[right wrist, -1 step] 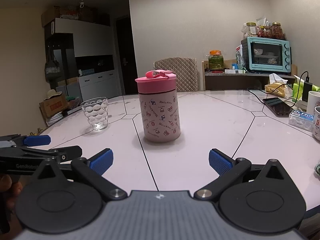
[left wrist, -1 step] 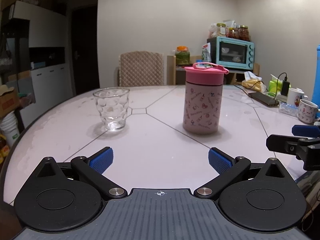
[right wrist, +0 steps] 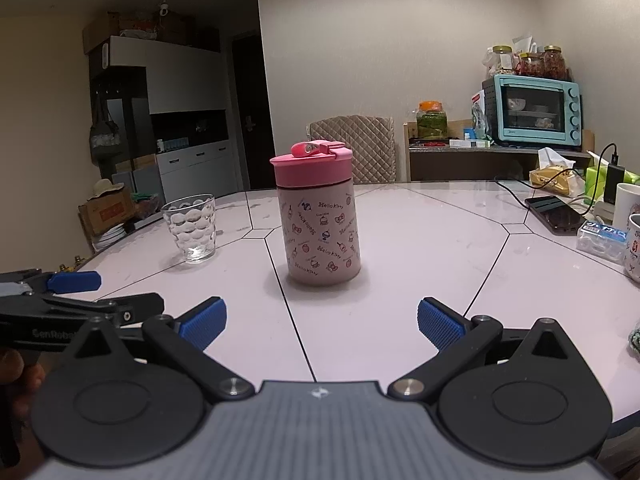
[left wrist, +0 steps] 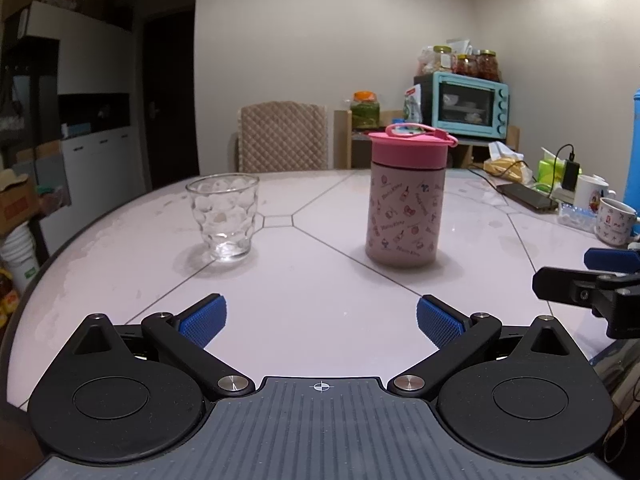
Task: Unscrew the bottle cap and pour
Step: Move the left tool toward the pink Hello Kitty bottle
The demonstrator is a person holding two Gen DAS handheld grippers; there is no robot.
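- Nothing is showing as moved against the earlier pictures: bottle, glass and both grippers are sitting where they sat.
- Standing upright near the middle of the table (left wrist: pixel 460 304) is the bottle (left wrist: pixel 404 216), with its pink cap (left wrist: pixel 407 151) seated on top and the flip tab lying flat.
- Left of the bottle and well apart from it, the glass (left wrist: pixel 223 216) is standing upright; whether it is holding any liquid is too hard to tell through the dimpled wall.
- At the near edge, the left gripper (left wrist: pixel 322 318) is hovering with its blue pads spread wide, gripping nothing.
- Likewise the right gripper (right wrist: pixel 322 318) is facing the bottle square on, its pads wide apart and bare, well short of the bottle.
- With the cap on and both claws free, the scene is fitting either the time ahead of unscrewing or the time after pouring and recapping; the pictures are not settling which.
- If unscrewing is ahead, I judge it is calling for one claw clamping the printed body low down while the other is closing on the cap rim and turning.
- Off to the far right, a phone (right wrist: pixel 556 214) and mugs (left wrist: pixel 614 220) are lying clear of the work.
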